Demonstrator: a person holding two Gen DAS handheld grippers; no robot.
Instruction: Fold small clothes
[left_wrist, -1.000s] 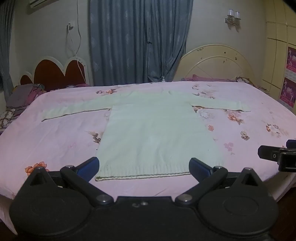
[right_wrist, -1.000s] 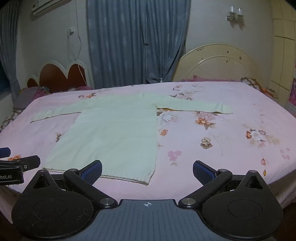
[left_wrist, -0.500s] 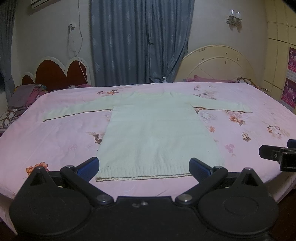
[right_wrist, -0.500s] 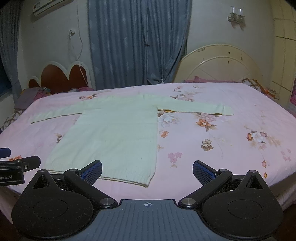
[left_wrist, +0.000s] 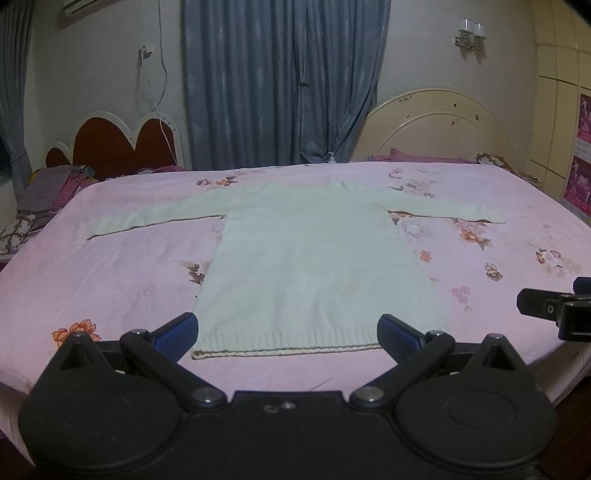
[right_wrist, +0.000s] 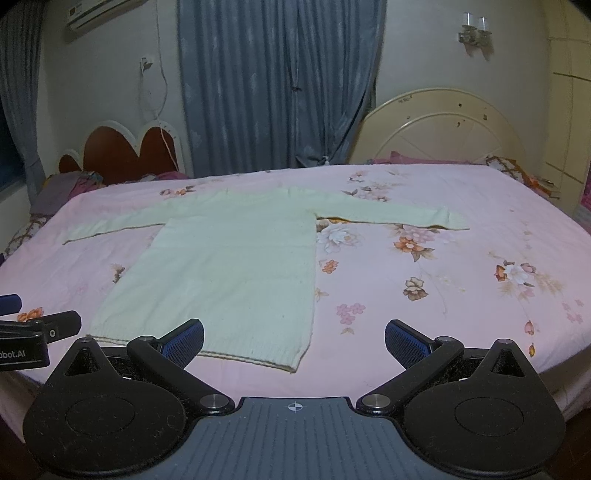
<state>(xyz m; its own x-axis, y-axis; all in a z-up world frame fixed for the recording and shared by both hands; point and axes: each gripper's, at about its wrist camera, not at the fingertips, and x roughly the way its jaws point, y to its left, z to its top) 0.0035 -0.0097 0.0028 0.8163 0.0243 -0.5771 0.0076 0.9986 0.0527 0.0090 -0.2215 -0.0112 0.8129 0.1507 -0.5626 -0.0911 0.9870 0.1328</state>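
Bedroom: pink floral bed (left_wrist: 110, 280) with blue curtains (left_wrist: 280, 81) behind, and our pale sweater (left_wrist: 314, 266) laid flat on it, sleeves out to both sides.

Left wrist view, change: barely anything over the last second. We've crept a touch higher and the hem (left_wrist: 288, 350) sits about where it did, so we'd say no fold has started yet.

Left wrist view, pose: left gripper (left_wrist: 288, 330) hovers level at the near edge of the bed, fingers wide apart with nothing between them, straddling the hem from just short of it. The other tool pokes in at the right edge.

Right wrist view, change: same story, the sweater (right_wrist: 229, 266) hasn't budged, only the framing has shifted slightly.

Right wrist view, pose: right gripper (right_wrist: 293, 336) is spread wide and empty too, aimed near the sweater's bottom right corner (right_wrist: 295, 363), not touching it.

Our guess: both tools are lining up for a first grab at the hem or a sleeve.
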